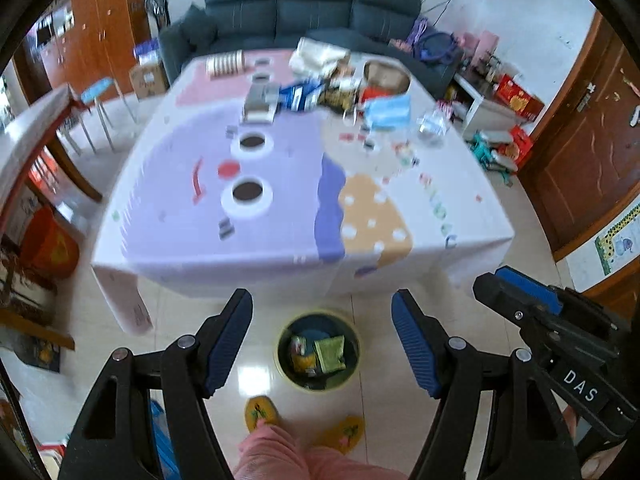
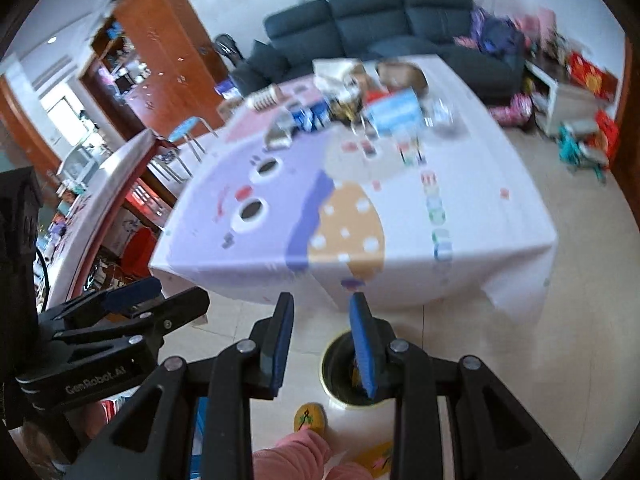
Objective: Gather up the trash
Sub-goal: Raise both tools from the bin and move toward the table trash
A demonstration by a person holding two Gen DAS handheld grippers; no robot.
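Observation:
A round bin (image 1: pixel 318 350) with a yellow rim stands on the floor in front of the table, with a green packet (image 1: pixel 330 354) and other wrappers inside. My left gripper (image 1: pixel 322 300) hangs high above it, open and with nothing between its fingers. In the right wrist view the same bin (image 2: pixel 334 372) shows partly behind my right gripper (image 2: pixel 322 300), which is open and holds nothing. A pile of packets, a blue face mask (image 1: pixel 386 110) and wrappers lies at the far end of the table (image 1: pixel 280 248). Each gripper shows at the other view's edge.
The table wears a pastel cartoon cloth. A dark sofa (image 1: pixel 312 8) stands behind it. A round table (image 1: pixel 28 140) and blue stool (image 1: pixel 98 92) are at the left, boxes and toys on the floor at the right. A person's pink trouser leg (image 1: pixel 272 452) and yellow slippers (image 1: pixel 260 414) are below.

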